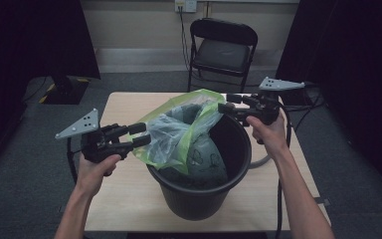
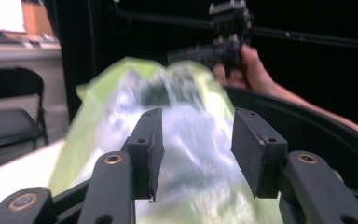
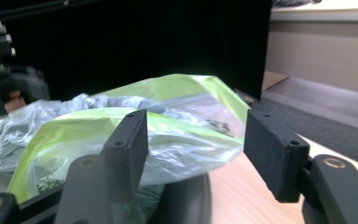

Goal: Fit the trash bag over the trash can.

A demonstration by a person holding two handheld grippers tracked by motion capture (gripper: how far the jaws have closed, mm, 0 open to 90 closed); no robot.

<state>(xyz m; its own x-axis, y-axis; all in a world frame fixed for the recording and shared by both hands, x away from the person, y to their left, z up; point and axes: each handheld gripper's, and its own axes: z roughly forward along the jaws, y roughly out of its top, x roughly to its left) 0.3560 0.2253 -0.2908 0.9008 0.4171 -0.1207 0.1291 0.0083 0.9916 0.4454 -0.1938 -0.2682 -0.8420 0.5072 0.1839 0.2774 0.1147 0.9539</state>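
Bag point(image 1: 186, 132) half in bin point(image 1: 199, 199) on table point(image 1: 129, 194), thin, limp, slippery; take hold at rim. Left gripper point(image 1: 140, 135) and right gripper point(image 1: 225, 108) spread at bag edges, pinching nothing.

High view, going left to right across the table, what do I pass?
Left gripper → green-edged plastic bag → black bucket → right gripper, jaws at the bag's far edge, body above the bucket's right rim.

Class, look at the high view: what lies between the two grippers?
In the high view, the green-edged plastic bag stretches between the left gripper and right gripper, rising out of the black bucket.
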